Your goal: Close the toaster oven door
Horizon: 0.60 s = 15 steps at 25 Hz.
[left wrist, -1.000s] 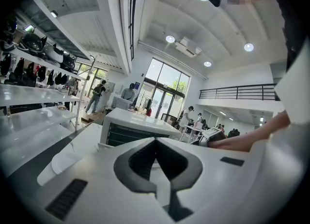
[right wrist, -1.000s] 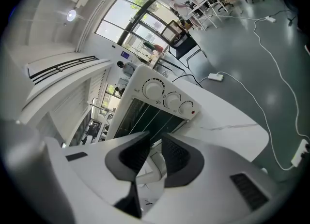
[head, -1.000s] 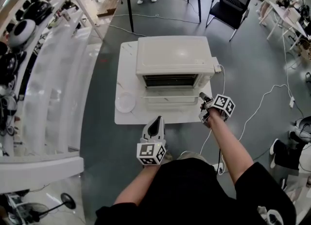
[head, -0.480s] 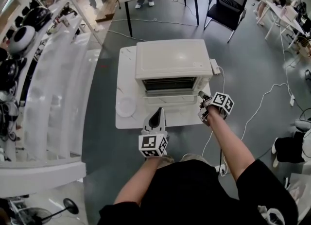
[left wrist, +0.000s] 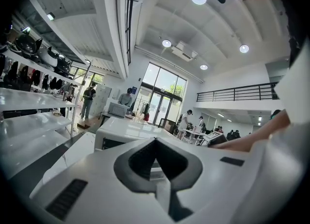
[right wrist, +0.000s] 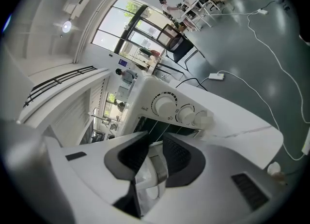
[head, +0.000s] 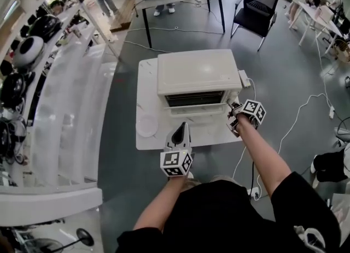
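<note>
The low worktop (head: 146,82) carries the toaster oven (head: 197,71) toward its far edge, its door (head: 198,110) part-raised. The right gripper (head: 233,110), whose jaws have just been opening, pinches the door handle (right wrist: 156,169). A looser hold could let the door drop. The left gripper (head: 180,130) hovers closed and empty.

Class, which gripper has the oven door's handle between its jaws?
The right gripper: the door handle sits between its jaws, which have just been opening. The left gripper hangs clear of the toaster oven, empty.
</note>
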{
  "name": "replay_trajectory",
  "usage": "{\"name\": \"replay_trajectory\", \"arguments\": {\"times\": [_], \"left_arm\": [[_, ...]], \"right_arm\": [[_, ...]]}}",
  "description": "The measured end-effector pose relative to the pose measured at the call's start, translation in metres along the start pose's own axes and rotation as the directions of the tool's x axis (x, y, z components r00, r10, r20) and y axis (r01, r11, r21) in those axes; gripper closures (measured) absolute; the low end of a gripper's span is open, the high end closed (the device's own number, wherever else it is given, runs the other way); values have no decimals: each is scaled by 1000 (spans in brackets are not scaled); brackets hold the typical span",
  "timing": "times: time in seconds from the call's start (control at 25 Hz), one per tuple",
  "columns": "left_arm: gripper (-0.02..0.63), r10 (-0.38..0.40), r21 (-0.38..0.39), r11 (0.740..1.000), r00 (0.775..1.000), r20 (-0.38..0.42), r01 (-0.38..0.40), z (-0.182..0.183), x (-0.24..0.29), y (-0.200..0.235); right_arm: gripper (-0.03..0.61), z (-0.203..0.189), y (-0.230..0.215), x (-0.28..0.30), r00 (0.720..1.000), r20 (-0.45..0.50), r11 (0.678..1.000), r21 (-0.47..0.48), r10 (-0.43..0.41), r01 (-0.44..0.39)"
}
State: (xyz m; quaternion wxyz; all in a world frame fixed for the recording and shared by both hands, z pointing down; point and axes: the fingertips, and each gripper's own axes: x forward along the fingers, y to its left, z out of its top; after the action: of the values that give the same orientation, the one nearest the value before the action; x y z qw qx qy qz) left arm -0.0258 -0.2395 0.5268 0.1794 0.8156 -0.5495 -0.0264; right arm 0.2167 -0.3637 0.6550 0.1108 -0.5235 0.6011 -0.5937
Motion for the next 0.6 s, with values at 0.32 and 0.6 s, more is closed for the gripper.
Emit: {"name": "replay_trajectory", "arguments": {"times": [0.32, 0.6], "left_arm": [[597, 0, 12, 1000, 1000, -14, 0, 1, -3, 4], [597, -7, 21, 1000, 1000, -8, 7, 6, -7, 6]], "right_arm": [[465, 14, 5, 5, 999, 27, 999, 22, 28, -29], [462, 23, 12, 14, 996, 67, 998, 39, 53, -56]]}}
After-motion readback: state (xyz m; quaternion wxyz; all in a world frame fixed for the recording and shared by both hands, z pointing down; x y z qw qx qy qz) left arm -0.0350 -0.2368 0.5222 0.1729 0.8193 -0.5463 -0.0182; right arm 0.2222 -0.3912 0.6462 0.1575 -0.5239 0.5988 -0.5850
